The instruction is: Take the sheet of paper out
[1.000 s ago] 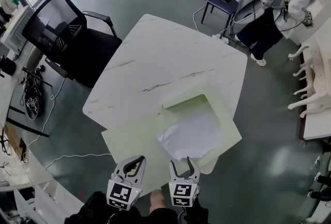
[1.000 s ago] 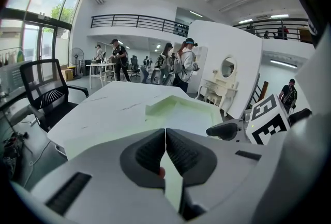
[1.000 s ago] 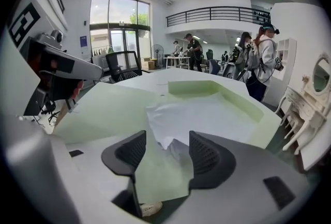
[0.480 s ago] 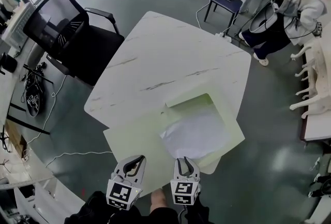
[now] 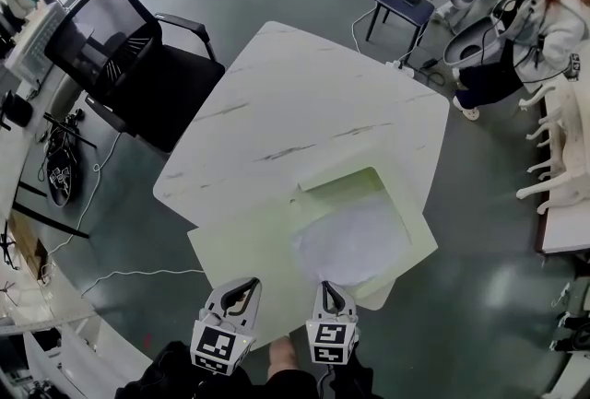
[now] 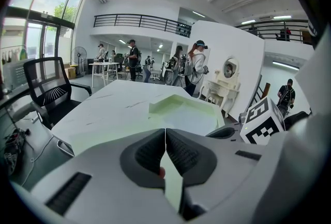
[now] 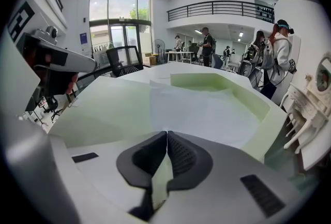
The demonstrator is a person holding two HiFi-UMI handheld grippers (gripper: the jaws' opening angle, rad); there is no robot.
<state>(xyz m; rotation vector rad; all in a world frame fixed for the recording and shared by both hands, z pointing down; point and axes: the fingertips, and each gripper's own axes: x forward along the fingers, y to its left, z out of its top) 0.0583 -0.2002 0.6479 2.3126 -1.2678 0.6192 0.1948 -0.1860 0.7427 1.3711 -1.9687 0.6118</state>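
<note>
Two tools, left gripper [image 5: 241,287] and right gripper [image 5: 329,288], sit bottom centre in the head view; one sheet of paper [image 5: 355,245] lies just above them inside one green folder [image 5: 249,245]; gripper views alone show jaws: left pressed together, right pinching the sheet's edge.

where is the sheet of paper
Head view: the sheet lies in the green folder at the table's near right, just ahead of the right tongs.
</note>
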